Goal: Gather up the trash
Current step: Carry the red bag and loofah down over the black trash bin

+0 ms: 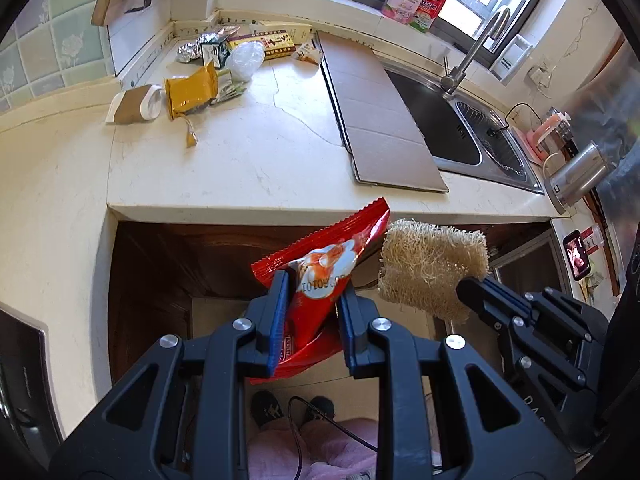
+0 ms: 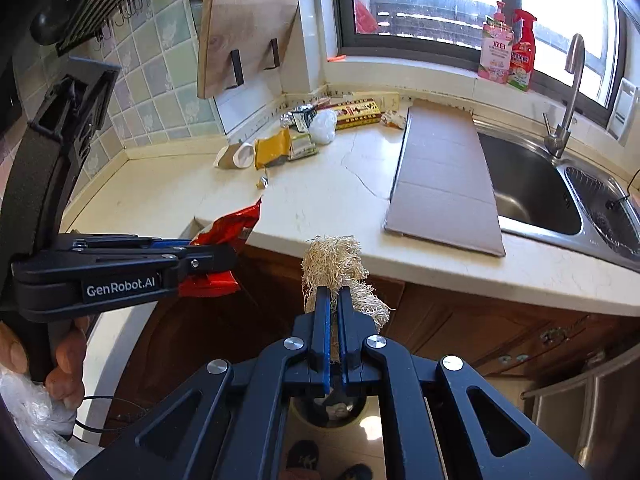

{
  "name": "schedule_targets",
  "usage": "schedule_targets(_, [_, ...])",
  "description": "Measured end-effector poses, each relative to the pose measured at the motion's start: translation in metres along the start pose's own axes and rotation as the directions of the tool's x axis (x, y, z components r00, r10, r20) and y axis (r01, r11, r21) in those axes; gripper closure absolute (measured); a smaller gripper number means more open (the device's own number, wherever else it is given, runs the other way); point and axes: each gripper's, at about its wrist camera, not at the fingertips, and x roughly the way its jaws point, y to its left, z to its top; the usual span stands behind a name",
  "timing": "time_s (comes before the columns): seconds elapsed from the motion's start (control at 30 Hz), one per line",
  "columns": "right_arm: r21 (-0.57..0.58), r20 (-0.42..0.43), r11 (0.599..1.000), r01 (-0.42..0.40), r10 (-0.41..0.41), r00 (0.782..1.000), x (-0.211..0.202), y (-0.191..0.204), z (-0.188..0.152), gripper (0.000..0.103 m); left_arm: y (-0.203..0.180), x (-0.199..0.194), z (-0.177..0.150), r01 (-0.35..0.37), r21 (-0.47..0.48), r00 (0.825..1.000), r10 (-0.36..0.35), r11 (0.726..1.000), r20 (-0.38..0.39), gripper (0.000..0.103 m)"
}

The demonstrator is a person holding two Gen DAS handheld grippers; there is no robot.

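My left gripper (image 1: 314, 286) is shut on a red snack wrapper (image 1: 332, 256), held in the air just off the counter's front edge, over the floor. To its right, my right gripper (image 2: 335, 294) is shut on a tan loofah scrubber (image 2: 334, 264); the loofah scrubber (image 1: 430, 264) and right gripper (image 1: 466, 284) also show in the left wrist view. The left gripper (image 2: 216, 258) with the red wrapper (image 2: 228, 228) appears at the left of the right wrist view. Below the right gripper, on the floor, I glimpse a round bin opening (image 2: 332, 410), mostly hidden.
More trash lies at the counter's back corner: a paper cup (image 1: 134, 104), yellow bag (image 1: 192, 90), foil ball (image 1: 190, 52), white plastic (image 1: 244, 60), boxes (image 1: 276, 42). A cardboard sheet (image 1: 376, 108) covers part of the sink (image 1: 472, 132). A person's feet (image 1: 292, 406) stand below.
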Motion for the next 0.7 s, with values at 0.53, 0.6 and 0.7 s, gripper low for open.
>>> schedule_targets(0.53, [0.163,-0.193,0.986,-0.019,0.051,0.98,0.066,-0.067,-0.078,0.1,-0.007,0.098,-0.057,-0.08,-0.083,0.984,0.065,0.993,-0.168,0.083])
schedule_targets(0.6, [0.177,-0.213,0.984,-0.019,0.057,0.975,0.077,-0.076,-0.089,0.1,-0.003,0.114,-0.063,-0.096,-0.098,0.98,0.077,0.991,-0.181,0.083])
schedule_targets(0.7, [0.208,-0.243,0.978,-0.011,0.062,0.968,0.098,-0.09,-0.106,0.1,0.002,0.137,-0.072,-0.111,-0.118,0.977,0.086,0.987,-0.197,0.083])
